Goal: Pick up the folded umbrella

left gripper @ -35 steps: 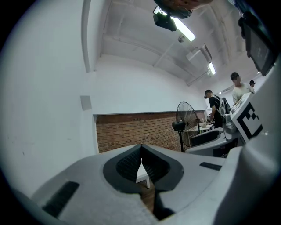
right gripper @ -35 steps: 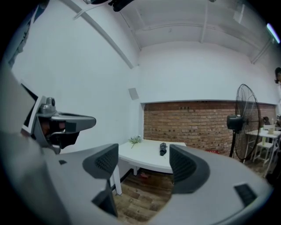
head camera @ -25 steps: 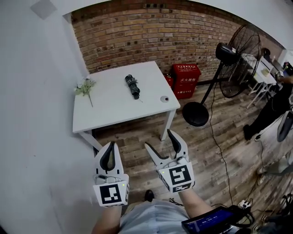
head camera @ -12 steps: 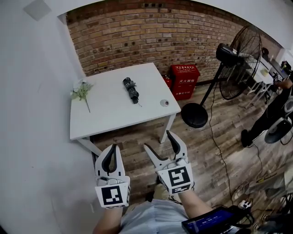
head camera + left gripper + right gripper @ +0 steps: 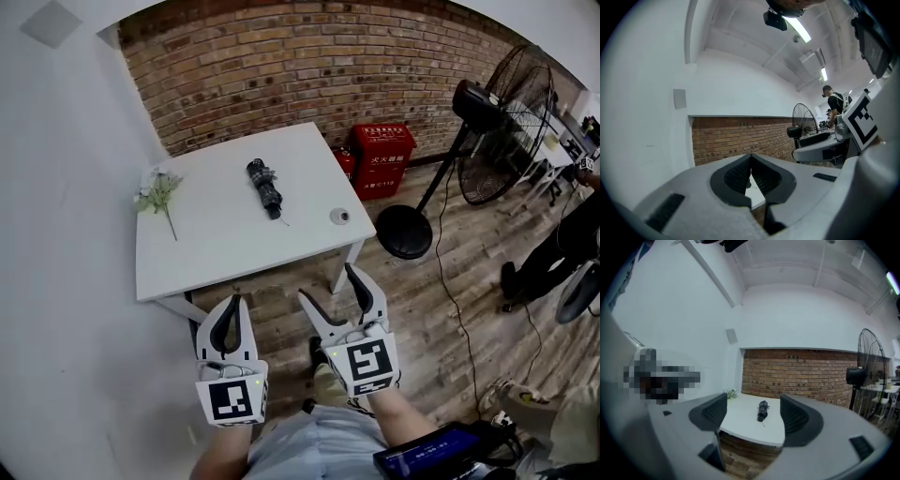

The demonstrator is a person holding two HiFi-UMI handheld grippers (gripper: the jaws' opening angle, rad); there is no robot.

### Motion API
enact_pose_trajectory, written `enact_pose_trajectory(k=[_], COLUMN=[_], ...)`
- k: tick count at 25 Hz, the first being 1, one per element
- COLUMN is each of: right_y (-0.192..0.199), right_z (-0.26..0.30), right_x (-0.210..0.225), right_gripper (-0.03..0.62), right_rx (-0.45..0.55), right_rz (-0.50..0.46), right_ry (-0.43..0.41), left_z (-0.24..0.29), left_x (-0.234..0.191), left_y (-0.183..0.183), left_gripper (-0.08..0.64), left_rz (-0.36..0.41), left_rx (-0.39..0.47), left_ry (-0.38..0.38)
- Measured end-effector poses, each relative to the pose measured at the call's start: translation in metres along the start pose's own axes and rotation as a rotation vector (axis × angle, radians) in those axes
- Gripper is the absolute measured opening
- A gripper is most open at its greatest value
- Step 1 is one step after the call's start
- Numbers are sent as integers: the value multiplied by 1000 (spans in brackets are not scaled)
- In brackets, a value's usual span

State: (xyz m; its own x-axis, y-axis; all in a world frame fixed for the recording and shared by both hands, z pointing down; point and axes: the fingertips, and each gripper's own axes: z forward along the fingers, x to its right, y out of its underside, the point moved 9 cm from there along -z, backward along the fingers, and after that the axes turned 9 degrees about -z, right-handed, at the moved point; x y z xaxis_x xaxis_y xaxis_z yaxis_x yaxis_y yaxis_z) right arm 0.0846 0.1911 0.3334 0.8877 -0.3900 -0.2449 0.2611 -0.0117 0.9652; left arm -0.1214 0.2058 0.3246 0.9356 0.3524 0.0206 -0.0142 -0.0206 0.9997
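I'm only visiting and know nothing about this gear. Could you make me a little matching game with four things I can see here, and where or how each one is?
Things:
1. folded umbrella
2. flowers
3. red box
4. left gripper

Places or states:
A. on the floor by the brick wall
B. jaws together, holding nothing
C. near the middle of the table
D. at the table's left edge in the head view

Pairs: 1-C, 2-D, 3-A, 4-B.

Lettering on red box [image 5: 387, 150], too small to read
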Motion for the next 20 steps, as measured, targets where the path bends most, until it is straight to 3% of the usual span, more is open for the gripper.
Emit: enact_pose_trajectory(k=[10,20], right_y=[23,24], right_z=[91,181], right_x=[65,125], right_gripper=[354,351], right_rx=[-39,11], right_rz=[44,62], right_ry=[-41,-85], left_z=[105,188], left_x=[-12,-25], left_y=[9,-5], left_gripper=[8,8], left_rz=[9,54], left_rx=[-59,-64], left_ry=[-39,-115])
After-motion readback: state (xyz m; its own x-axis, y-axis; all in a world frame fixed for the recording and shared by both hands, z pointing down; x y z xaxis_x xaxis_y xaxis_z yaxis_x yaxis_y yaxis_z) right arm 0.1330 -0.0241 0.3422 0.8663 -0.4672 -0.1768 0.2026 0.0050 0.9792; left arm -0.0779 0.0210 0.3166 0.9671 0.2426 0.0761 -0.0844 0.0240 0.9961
